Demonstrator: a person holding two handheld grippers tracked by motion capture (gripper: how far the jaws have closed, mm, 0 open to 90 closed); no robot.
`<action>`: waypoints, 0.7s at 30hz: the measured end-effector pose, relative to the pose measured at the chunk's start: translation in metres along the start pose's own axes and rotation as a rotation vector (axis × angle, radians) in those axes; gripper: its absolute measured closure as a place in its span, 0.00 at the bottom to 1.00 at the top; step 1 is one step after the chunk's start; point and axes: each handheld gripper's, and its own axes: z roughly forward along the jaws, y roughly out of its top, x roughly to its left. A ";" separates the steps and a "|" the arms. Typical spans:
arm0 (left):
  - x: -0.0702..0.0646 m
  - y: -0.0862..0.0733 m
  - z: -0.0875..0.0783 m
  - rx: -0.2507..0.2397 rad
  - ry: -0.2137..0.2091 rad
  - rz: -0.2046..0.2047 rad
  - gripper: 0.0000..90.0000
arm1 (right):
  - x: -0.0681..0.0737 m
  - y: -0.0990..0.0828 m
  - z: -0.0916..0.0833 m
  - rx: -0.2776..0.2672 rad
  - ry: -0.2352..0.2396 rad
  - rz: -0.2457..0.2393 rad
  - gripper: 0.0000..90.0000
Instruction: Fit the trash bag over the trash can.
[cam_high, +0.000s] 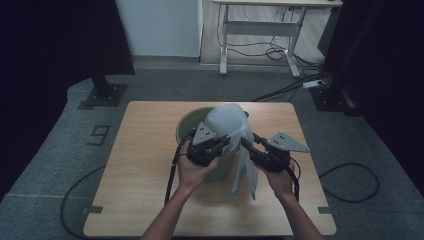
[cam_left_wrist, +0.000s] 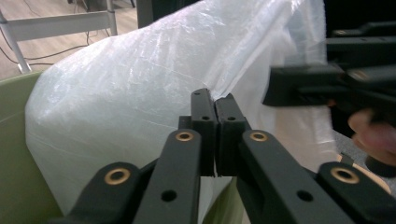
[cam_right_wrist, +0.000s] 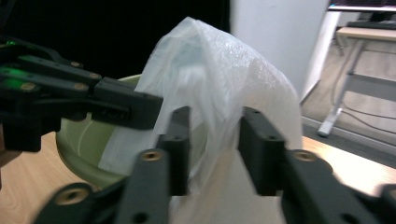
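Note:
A white translucent plastic bag (cam_high: 227, 121) bulges up out of a pale green bin (cam_high: 186, 129) in the middle of the wooden table (cam_high: 145, 180); a flap of it hangs down on the bin's right. My left gripper (cam_high: 226, 143) is shut on a fold of the bag (cam_left_wrist: 130, 88), its jaws pressed together at the tips (cam_left_wrist: 215, 100), with the bin's rim (cam_left_wrist: 11, 140) at the left. My right gripper (cam_high: 248, 143) stands open (cam_right_wrist: 215, 126) with the bag (cam_right_wrist: 219, 70) loose between its jaws, not pinched. The bin (cam_right_wrist: 84, 140) lies behind it.
Both hands hold the grippers at the bin's near side. A desk frame (cam_high: 260, 25) with cables under it stands at the back. A black stand base (cam_high: 102, 94) sits on the floor at the far left. Cables loop on the carpet at both sides.

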 end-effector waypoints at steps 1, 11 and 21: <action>0.001 0.000 -0.001 -0.001 0.000 -0.005 0.99 | 0.003 -0.003 -0.003 -0.006 -0.027 -0.001 0.55; 0.017 -0.002 -0.014 -0.002 0.019 -0.055 1.00 | 0.017 -0.066 -0.019 0.037 -0.054 0.053 0.36; 0.019 -0.003 -0.014 -0.003 0.026 -0.061 1.00 | 0.031 -0.094 0.008 0.099 -0.030 0.077 0.29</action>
